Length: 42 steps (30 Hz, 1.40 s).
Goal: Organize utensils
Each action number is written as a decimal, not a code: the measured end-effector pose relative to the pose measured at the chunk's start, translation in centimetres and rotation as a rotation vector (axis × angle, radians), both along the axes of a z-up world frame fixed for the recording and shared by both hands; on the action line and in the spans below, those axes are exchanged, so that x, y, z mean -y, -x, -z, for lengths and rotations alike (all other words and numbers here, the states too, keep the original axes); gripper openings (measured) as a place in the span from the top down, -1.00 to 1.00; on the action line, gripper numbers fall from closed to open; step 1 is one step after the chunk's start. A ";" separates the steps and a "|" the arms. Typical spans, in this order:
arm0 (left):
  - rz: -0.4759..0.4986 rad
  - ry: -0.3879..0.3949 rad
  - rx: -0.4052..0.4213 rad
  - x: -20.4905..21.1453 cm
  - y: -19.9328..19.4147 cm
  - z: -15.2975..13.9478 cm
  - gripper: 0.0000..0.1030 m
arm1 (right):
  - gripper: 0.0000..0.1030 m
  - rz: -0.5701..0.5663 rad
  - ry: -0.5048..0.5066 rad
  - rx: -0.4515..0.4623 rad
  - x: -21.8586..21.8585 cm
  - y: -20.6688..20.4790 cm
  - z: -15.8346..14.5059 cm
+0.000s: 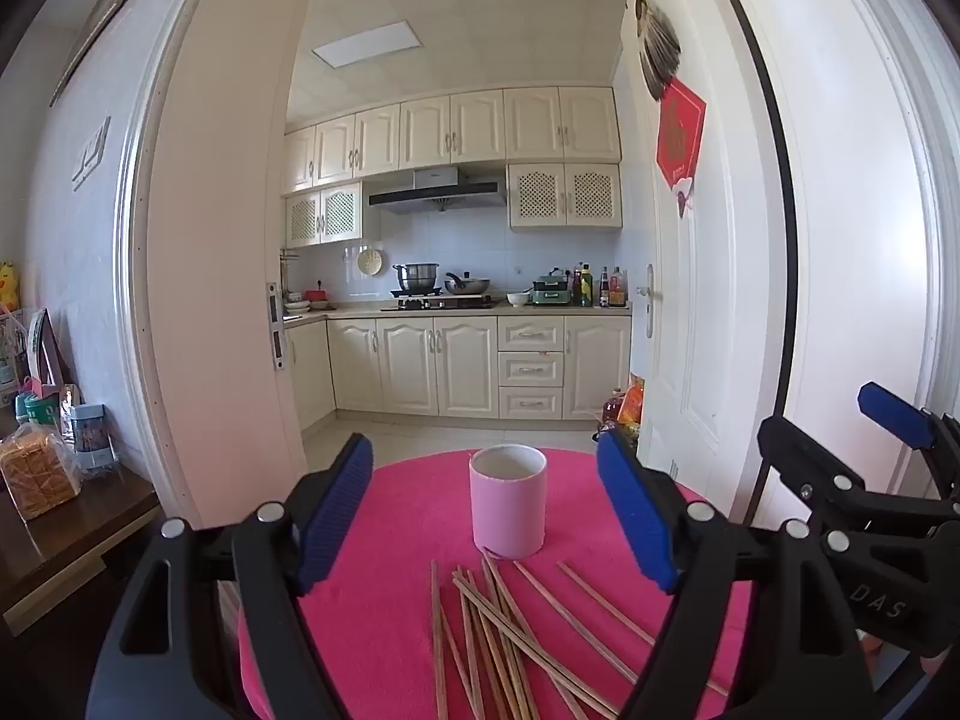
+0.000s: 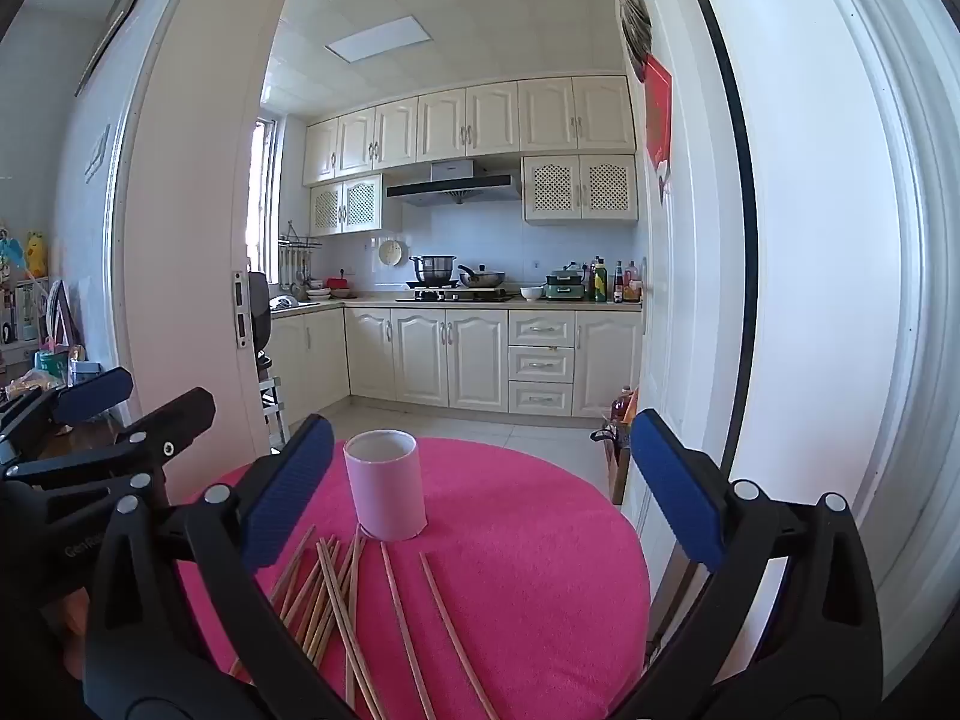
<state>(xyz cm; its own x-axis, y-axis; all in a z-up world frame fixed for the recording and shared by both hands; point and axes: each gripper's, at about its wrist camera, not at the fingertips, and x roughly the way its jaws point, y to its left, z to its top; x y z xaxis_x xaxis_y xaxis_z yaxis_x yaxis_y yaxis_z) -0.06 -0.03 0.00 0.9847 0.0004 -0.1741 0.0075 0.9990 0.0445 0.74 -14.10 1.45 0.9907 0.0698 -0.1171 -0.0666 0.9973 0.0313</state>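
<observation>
Tongs agape over pink tabletop

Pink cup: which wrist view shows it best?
Left wrist. The pink cup stands upright, centred between the open left gripper fingers, unobstructed from rim to base on the pink table cover. In the right wrist view the cup is also whole, but off-centre, close to the inner finger of the right gripper.

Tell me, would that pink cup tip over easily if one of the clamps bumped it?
Possibly. The cup is taller than wide, looks empty, and stands on soft pink cloth, so a nudge near its rim might topple it. On its side it would likely roll, being round. The chopsticks beside it look stiff and light.
</observation>
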 end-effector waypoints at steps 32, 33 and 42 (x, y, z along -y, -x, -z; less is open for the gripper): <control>0.002 0.006 -0.014 0.4 -0.2 0.3 -0.48 | -0.88 0.010 -0.005 -0.010 -0.2 -0.1 0.7; 0.001 0.006 -0.013 0.4 -0.2 0.3 -0.48 | -0.88 0.010 -0.006 -0.011 -0.3 -0.1 0.7; 0.002 0.001 -0.014 0.5 -0.1 0.3 -0.48 | -0.88 0.011 -0.013 -0.014 -0.1 0.1 0.4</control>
